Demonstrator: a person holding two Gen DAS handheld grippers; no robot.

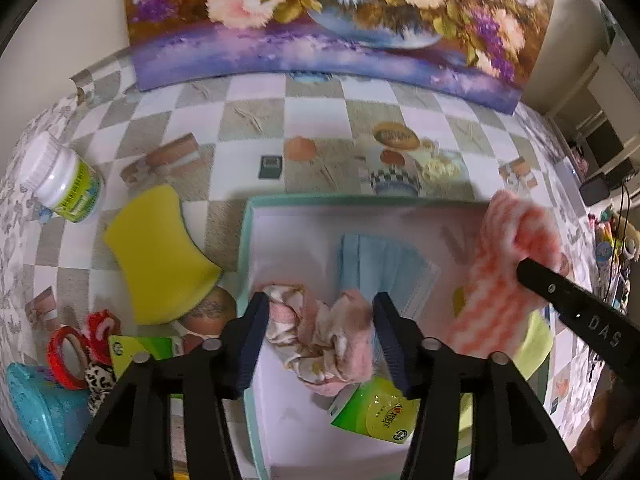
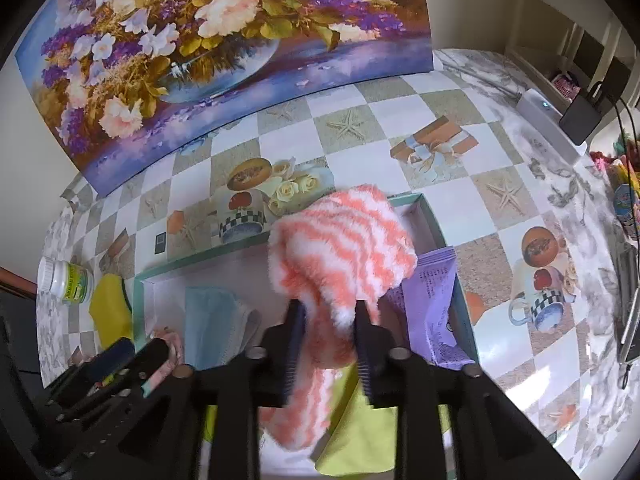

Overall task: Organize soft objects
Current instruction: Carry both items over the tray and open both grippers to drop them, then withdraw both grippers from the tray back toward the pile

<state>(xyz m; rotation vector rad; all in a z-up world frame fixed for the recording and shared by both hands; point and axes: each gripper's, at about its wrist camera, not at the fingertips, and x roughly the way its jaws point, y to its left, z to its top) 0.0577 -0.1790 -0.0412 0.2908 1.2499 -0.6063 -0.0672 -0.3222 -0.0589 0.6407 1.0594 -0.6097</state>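
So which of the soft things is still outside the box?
The yellow sponge, lying on the tablecloth left of the box. The blue face masks, pink scrunchie and striped fluffy cloth are over or inside it.

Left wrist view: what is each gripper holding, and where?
Right gripper straddles the orange-striped fluffy cloth at its middle; left gripper brackets the crumpled pink cloth in the box. Whether the pads press cannot be told.

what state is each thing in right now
left gripper: open around pink scrunchie, over box
right gripper: open, striped cloth between jaws
mask: flat in box
sponge: on table beside box
bottle: capped
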